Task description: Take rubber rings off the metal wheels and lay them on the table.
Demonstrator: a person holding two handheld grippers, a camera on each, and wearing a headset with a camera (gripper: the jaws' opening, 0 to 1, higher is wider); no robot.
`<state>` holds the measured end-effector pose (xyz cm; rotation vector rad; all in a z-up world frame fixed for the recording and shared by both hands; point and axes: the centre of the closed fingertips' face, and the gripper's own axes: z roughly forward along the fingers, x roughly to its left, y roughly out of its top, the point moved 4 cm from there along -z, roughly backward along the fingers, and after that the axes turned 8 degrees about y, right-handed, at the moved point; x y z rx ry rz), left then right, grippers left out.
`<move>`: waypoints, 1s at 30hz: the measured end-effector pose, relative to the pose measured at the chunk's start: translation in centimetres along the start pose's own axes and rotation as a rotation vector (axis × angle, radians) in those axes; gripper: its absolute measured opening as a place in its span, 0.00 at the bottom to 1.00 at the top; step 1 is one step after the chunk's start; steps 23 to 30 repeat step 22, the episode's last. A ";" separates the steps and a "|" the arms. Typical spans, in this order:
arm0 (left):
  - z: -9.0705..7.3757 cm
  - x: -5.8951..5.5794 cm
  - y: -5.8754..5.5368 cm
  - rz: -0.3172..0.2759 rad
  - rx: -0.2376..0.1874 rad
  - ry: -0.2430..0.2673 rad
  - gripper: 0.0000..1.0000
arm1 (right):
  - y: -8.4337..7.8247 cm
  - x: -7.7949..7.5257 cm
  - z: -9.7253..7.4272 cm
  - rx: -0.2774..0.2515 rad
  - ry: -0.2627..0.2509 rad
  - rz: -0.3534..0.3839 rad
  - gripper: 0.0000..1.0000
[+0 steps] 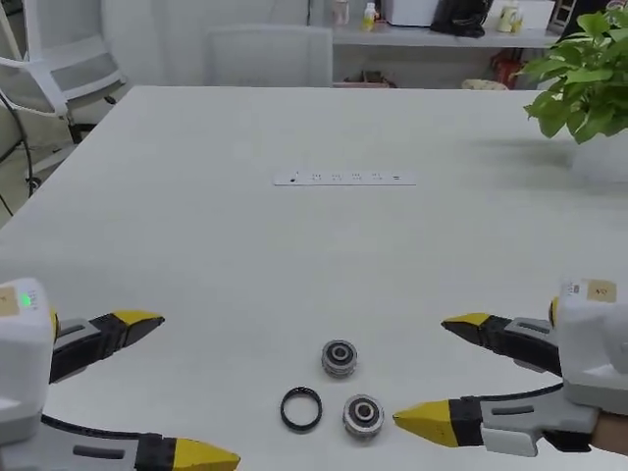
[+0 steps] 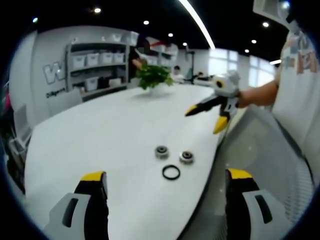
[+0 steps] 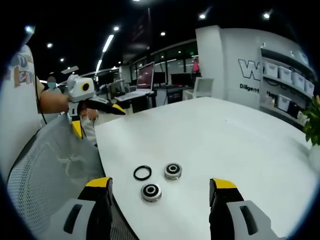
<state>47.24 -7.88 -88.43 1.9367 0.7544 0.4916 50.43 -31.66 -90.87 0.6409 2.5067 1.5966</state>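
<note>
Two small metal wheels lie near the table's front edge: one [image 1: 339, 357] with a dark outer band, and a nearer, more silvery one [image 1: 363, 415]. A loose black rubber ring [image 1: 300, 409] lies flat just left of the nearer wheel. My left gripper [image 1: 182, 388] is open at the lower left, a short way from the ring. My right gripper [image 1: 432, 371] is open at the lower right, its lower fingertip close beside the nearer wheel. The left gripper view shows the wheels [image 2: 161, 151] [image 2: 186, 157] and the ring [image 2: 171, 172] ahead. They also lie ahead in the right gripper view: wheels [image 3: 173, 170] [image 3: 151, 191] and ring [image 3: 142, 173].
A socket strip [image 1: 343, 178] is set into the middle of the white table [image 1: 196, 216]. A potted plant [image 1: 584, 78] stands at the far right. Chairs [image 1: 270, 54] line the far side. A grey mesh chair [image 3: 45, 165] sits by the near edge.
</note>
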 end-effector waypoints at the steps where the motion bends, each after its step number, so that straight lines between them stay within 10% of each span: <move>1: 0.0 0.0 0.0 0.000 0.001 0.001 0.99 | -0.1 0.0 -0.1 -0.001 -0.004 0.002 0.79; 30: -0.1 0.5 0.0 0.001 0.001 0.025 0.99 | -0.8 0.3 -1.2 0.003 -0.030 0.002 0.82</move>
